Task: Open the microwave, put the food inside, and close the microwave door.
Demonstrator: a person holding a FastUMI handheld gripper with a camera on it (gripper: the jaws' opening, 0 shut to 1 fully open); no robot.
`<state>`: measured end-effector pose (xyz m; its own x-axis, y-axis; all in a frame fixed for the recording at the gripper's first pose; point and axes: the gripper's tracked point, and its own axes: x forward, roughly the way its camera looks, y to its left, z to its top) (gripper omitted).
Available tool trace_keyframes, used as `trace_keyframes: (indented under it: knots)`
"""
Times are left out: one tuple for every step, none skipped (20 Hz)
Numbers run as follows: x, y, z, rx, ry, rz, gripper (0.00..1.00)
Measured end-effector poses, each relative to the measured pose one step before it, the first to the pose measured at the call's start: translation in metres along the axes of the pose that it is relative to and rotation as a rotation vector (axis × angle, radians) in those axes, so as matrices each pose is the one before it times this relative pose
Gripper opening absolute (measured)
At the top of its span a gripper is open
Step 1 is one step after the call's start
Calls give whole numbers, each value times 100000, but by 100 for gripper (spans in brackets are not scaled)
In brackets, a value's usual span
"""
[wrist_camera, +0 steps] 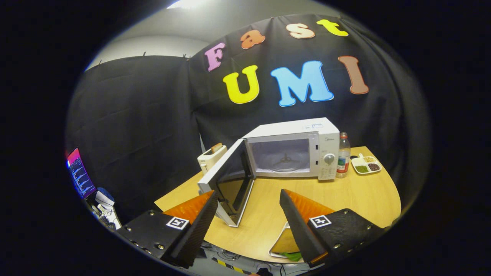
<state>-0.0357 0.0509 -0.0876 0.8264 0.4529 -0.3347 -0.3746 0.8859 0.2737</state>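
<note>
A white microwave stands at the back of the round wooden table. Its door is swung wide open to the left, and the cavity with its turntable is bare. My gripper hangs open above the near part of the table, nothing between its fingers. The left fingertip is close to the door's outer edge. The food, a sandwich on a white plate, lies at the table's near edge, partly hidden under the right finger.
A white toaster with bread in it stands behind the open door. To the right of the microwave are a plastic bottle and a white divided dish of grains. A lit screen stands off the table, left.
</note>
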Motion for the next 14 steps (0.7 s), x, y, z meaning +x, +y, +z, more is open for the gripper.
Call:
trace_keyframes:
  knots:
    - [-109, -1154, -502, 2611, 1834, -899, 98]
    - [-131, -910, -542, 3061, 1858, -532, 99]
    - [-7, -1116, -470, 3333, 1672, -885, 99]
    - [39, -1141, -425, 3505, 2025, -833, 99]
    - [102, -1113, -486, 3432, 1826, -941, 99]
    - [125, -1138, -438, 3465, 1887, -1103, 99]
    - [192, -1121, -272, 3112, 1444, -1007, 99]
    - [197, -1161, -485, 2426, 1331, -1382, 98]
    - [193, -1083, -366, 1962, 1922, -1247, 98]
    - [238, -985, -445, 1990, 2566, -1249, 99]
    - [374, -1024, -255, 2548, 2171, -1028, 99]
    - [308, -659, -553, 3314, 2938, -132, 99]
    - [275, -631, -490, 3931, 3198, 475, 99]
    - [442, -595, -492, 4529, 2754, 169, 99]
